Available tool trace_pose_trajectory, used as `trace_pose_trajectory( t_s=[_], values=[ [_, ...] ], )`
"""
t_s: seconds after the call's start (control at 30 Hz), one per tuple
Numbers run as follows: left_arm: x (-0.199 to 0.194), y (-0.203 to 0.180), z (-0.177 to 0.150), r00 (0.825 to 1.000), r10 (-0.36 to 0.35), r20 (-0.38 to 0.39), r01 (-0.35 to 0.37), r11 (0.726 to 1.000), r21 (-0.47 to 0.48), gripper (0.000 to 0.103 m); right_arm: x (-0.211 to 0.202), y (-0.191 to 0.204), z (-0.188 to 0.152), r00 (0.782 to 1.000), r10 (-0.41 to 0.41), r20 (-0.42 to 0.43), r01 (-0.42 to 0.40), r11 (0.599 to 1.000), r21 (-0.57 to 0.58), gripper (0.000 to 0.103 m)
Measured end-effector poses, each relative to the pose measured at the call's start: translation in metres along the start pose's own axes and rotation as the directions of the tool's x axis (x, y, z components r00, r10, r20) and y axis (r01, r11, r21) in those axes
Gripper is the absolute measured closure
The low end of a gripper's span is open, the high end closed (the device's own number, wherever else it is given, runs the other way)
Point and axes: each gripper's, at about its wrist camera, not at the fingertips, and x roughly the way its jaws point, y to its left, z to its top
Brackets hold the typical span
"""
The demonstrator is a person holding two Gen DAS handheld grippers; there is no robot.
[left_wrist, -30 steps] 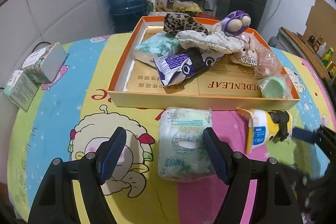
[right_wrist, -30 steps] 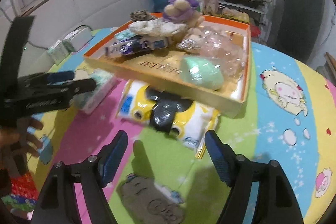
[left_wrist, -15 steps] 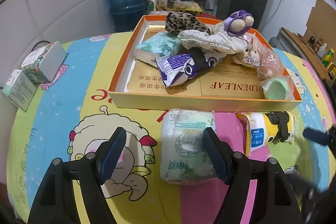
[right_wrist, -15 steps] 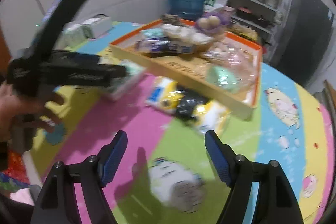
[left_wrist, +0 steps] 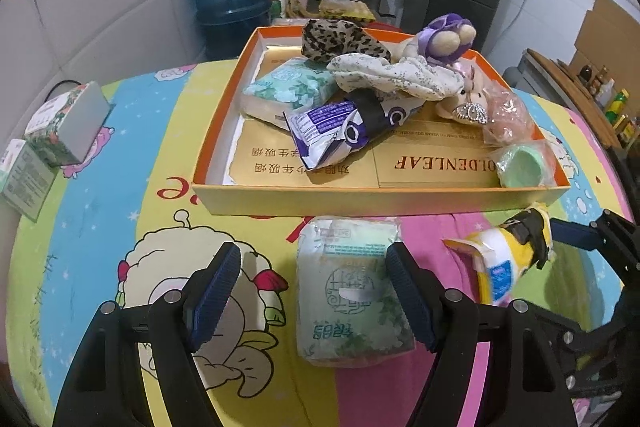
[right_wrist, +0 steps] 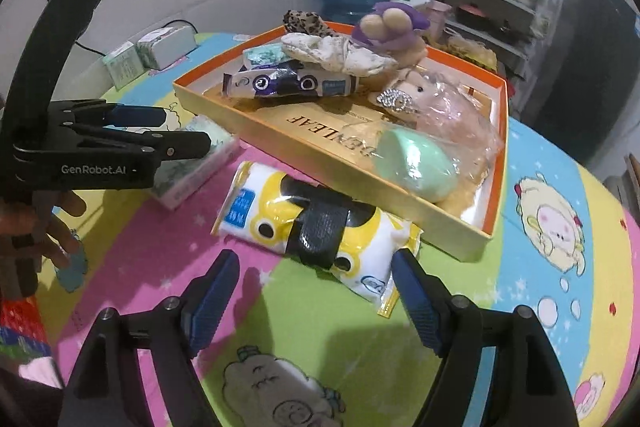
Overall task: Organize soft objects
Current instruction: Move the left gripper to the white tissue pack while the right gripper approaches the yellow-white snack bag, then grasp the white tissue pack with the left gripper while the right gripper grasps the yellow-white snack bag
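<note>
— Where is the green tissue pack (left_wrist: 352, 291)?

— On the table, just before the orange tray (left_wrist: 380, 201). It lies between the spread fingers of your left gripper (left_wrist: 312, 291), long axis pointing away from you toward the tray.

— And the other gripper?

— Your right gripper (right_wrist: 316, 301) is also spread, empty. The yellow pack (right_wrist: 316, 227) lies crosswise just ahead, its long axis left to right.
</note>
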Motion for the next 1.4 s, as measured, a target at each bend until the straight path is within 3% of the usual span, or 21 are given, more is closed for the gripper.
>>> trace_pose_trajectory(
  t_s=[0.2, 0.37, 0.57, 0.73, 0.87, 1.0, 1.13, 1.27, 1.4],
  values=[
    [0.004, -0.001, 0.0, 1.0, -0.026, -0.008, 0.027, 1.0, 0.015, 0.026, 0.003, 0.01, 0.002, 1.0, -0.007, 0.01, 0.007, 1.0, 0.012, 0.02],
    [0.008, 0.004, 0.0, 0.998, -0.054, -0.013, 0.054, 0.998, 0.007, 0.026, 0.002, 0.032, 0.003, 1.0, -0.012, 0.021, 0.013, 0.999, -0.046, 0.02],
    [0.014, 0.013, 0.001, 0.992, -0.12, -0.046, 0.119, 0.993, -0.025, 0.026, 0.013, 0.044, 0.003, 0.997, -0.079, 0.018, 0.08, 0.993, -0.088, 0.02],
    [0.019, 0.012, 0.002, 0.982, -0.171, -0.075, 0.171, 0.985, -0.013, 0.026, 0.01, 0.04, 0.002, 0.995, -0.096, 0.029, 0.098, 0.993, -0.059, 0.027],
    [0.018, 0.011, 0.001, 0.984, -0.164, -0.07, 0.165, 0.986, 0.008, 0.024, 0.008, 0.042, 0.001, 0.991, -0.131, 0.028, 0.134, 0.985, -0.105, 0.029],
    [0.018, 0.012, 0.001, 0.983, -0.168, -0.072, 0.169, 0.986, 0.008, 0.024, 0.0, 0.047, -0.005, 0.975, -0.218, 0.05, 0.223, 0.949, -0.222, 0.028],
    [0.018, 0.013, 0.003, 0.98, -0.181, -0.079, 0.183, 0.983, 0.01, 0.024, -0.011, 0.059, -0.009, 0.975, -0.206, 0.083, 0.222, 0.884, -0.412, 0.028],
    [0.019, 0.014, 0.003, 0.978, -0.19, -0.083, 0.192, 0.981, 0.013, 0.024, -0.01, 0.072, -0.003, 0.988, -0.14, 0.059, 0.148, 0.792, -0.592, 0.028],
    [0.019, 0.014, 0.004, 0.978, -0.192, -0.087, 0.195, 0.981, 0.022, 0.024, -0.001, 0.075, 0.009, 0.997, -0.075, 0.014, 0.066, 0.761, -0.646, 0.029]
  ],
)
